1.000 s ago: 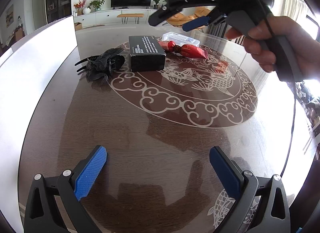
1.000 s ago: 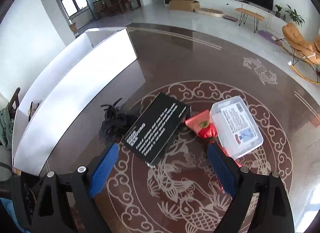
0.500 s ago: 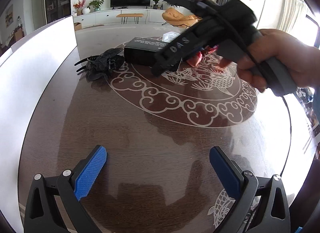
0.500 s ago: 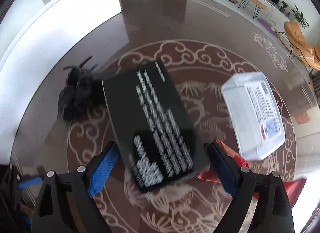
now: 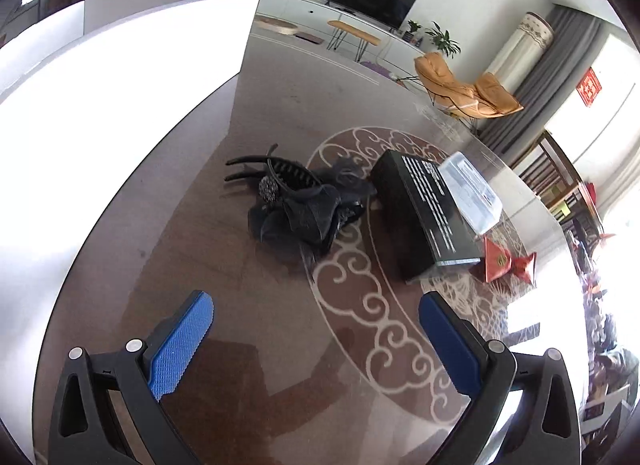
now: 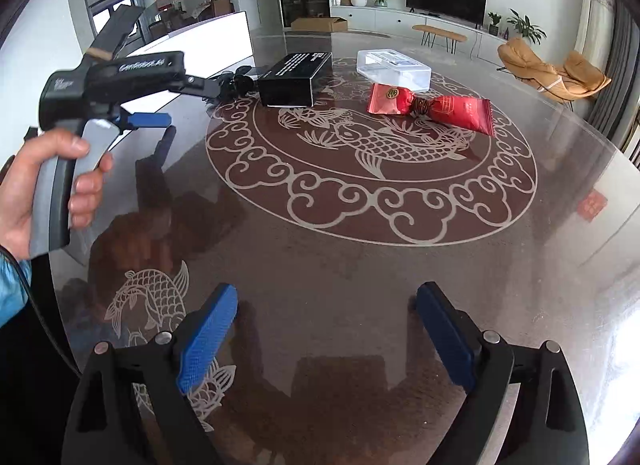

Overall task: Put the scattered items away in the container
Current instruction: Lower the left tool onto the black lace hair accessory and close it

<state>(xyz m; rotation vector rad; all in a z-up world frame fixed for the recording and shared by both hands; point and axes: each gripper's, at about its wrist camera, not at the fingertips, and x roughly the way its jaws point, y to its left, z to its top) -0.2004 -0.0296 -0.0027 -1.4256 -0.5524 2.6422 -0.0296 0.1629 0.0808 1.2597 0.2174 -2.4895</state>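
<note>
Left wrist: hair clip (image 5: 296, 205) just beside black box (image 5: 420, 217) (both claws wide, empty).

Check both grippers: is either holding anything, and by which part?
Nothing is held. The left gripper and the right gripper are both open and empty above the table.
</note>
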